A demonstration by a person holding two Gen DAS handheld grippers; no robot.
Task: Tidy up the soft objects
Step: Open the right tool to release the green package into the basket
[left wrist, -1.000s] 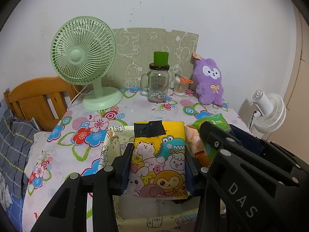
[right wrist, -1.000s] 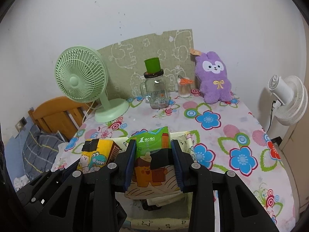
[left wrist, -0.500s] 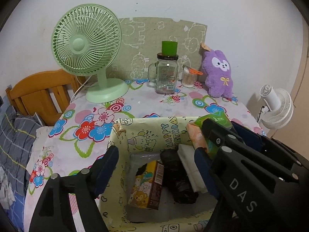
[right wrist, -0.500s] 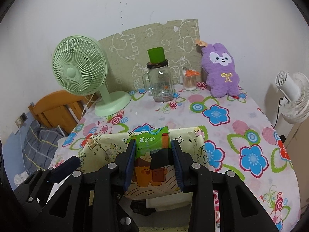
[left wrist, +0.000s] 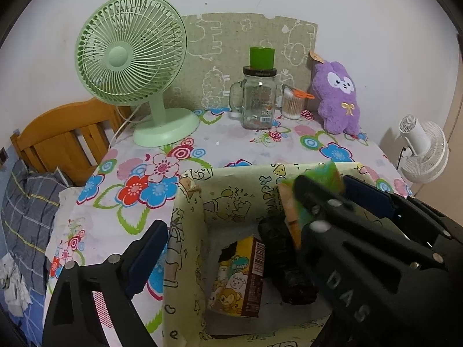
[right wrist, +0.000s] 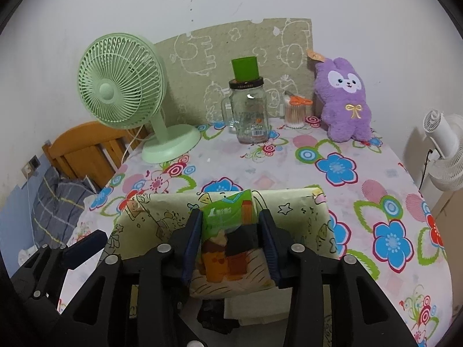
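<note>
A pale yellow cartoon-printed box (left wrist: 231,179) (right wrist: 289,202) stands on the flowered table. Inside it lies a yellow cartoon pack (left wrist: 240,280) beside a black bundle (left wrist: 283,260). My left gripper (left wrist: 237,240) hangs over the box, jaws opening wide with nothing between them; its right finger is hidden behind the other gripper. My right gripper (right wrist: 230,231) holds a green and orange tissue pack (right wrist: 228,217) (left wrist: 318,179) just above the box. Its jaws are opening, and the pack still fills the gap between the pads. A purple plush rabbit (right wrist: 344,101) (left wrist: 338,98) sits at the back right.
A green desk fan (left wrist: 130,66), a glass jar with a green cap (left wrist: 259,98) and a cotton-swab pot (left wrist: 292,104) stand at the back. A wooden chair (left wrist: 63,136) is left of the table and a white fan (left wrist: 422,150) is to its right.
My left gripper opened and the yellow cartoon pack dropped into the box. Both grippers sank toward the box. The right jaws widened a little around the green pack.
</note>
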